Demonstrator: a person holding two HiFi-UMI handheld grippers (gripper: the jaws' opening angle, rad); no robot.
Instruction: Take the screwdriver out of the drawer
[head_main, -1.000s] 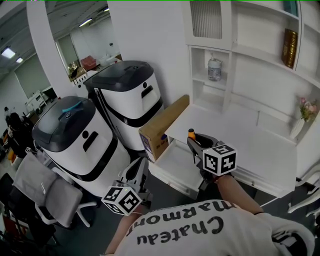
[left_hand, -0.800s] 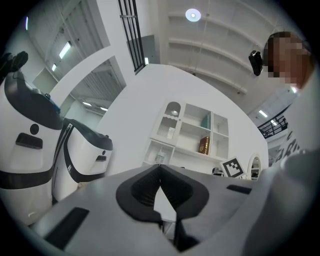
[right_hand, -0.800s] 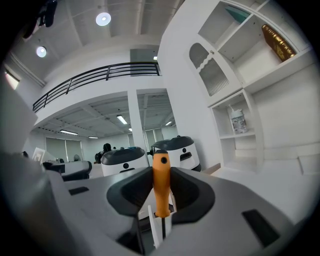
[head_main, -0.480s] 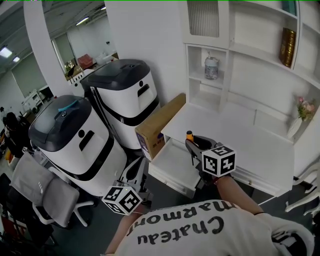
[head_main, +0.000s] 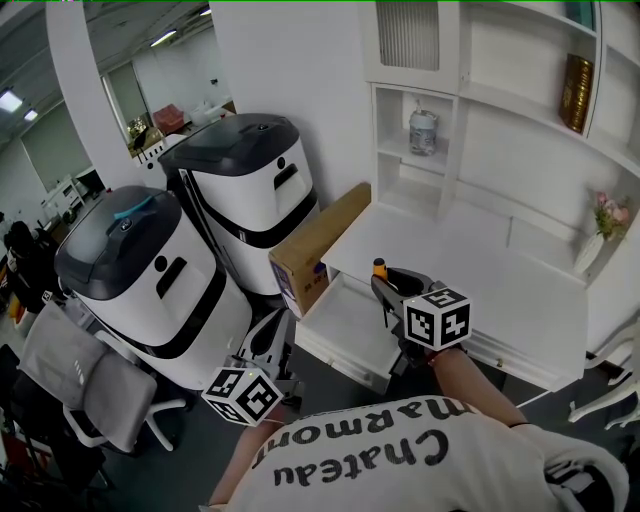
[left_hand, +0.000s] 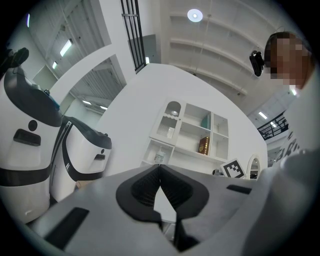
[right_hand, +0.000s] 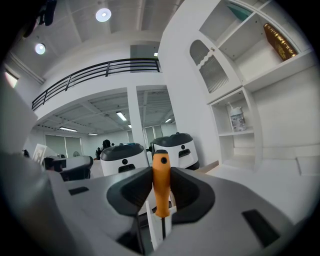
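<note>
Smooth plastics, ribbed rubber, painted white wood

The orange-handled screwdriver (right_hand: 160, 182) has a smooth, faintly glossy plastic handle and a thin dark metal shank. The matt grey plastic right gripper (right_hand: 161, 172) carries black ribbed rubber pads (right_hand: 131, 192). The white worktop (head_main: 520, 290) and open white drawer (head_main: 345, 318) look smooth and painted. The long brown box (head_main: 318, 245) is matt cardboard, and the two rounded white machines (head_main: 245, 190) have glossy plastic shells.

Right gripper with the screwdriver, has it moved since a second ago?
No. The right gripper stays over the open drawer, shut on the screwdriver.
</note>
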